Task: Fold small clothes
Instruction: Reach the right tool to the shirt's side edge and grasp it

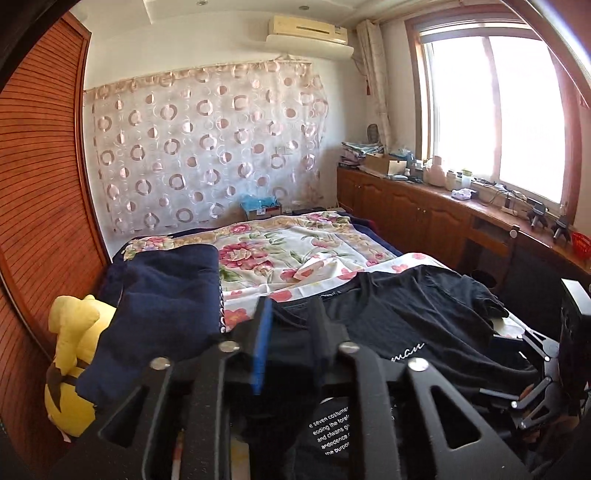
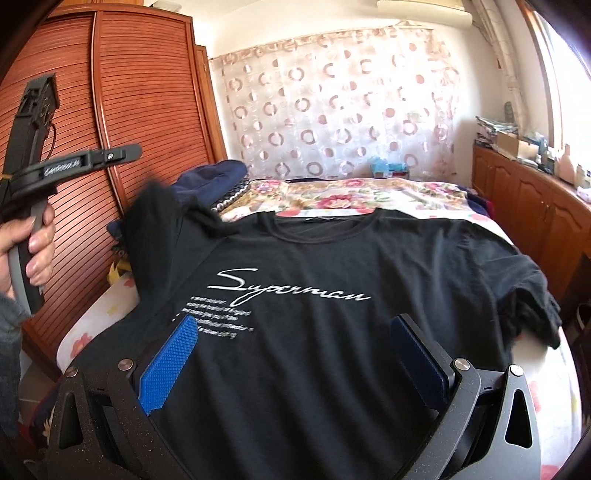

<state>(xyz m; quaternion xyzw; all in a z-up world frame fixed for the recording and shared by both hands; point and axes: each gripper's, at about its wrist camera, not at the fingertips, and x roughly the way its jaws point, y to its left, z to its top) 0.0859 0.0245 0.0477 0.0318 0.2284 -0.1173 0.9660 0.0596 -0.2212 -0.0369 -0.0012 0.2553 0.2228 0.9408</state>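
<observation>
A bedroom in a home, plainly. Bed (image 1: 325,254) under a floral sheet, reddish slatted wardrobe (image 2: 122,110) to the left. Sheer circle-patterned curtain (image 1: 207,147) across the back wall, air conditioner (image 1: 308,35) mounted above. Bright window (image 1: 495,114) on the right over low wooden cabinets (image 1: 399,206) (top crowded with bottles, boxes, cables). Yellow plush toy (image 1: 72,354) tucked beside the bed.

The left gripper (image 1: 291,314) hangs above the black T-shirt (image 2: 314,314), its jaws a narrow gap apart and seemingly empty. The right gripper (image 2: 295,354) stands wide open over the shirt's chest. A hand (image 2: 26,247) clasps the left handle.
</observation>
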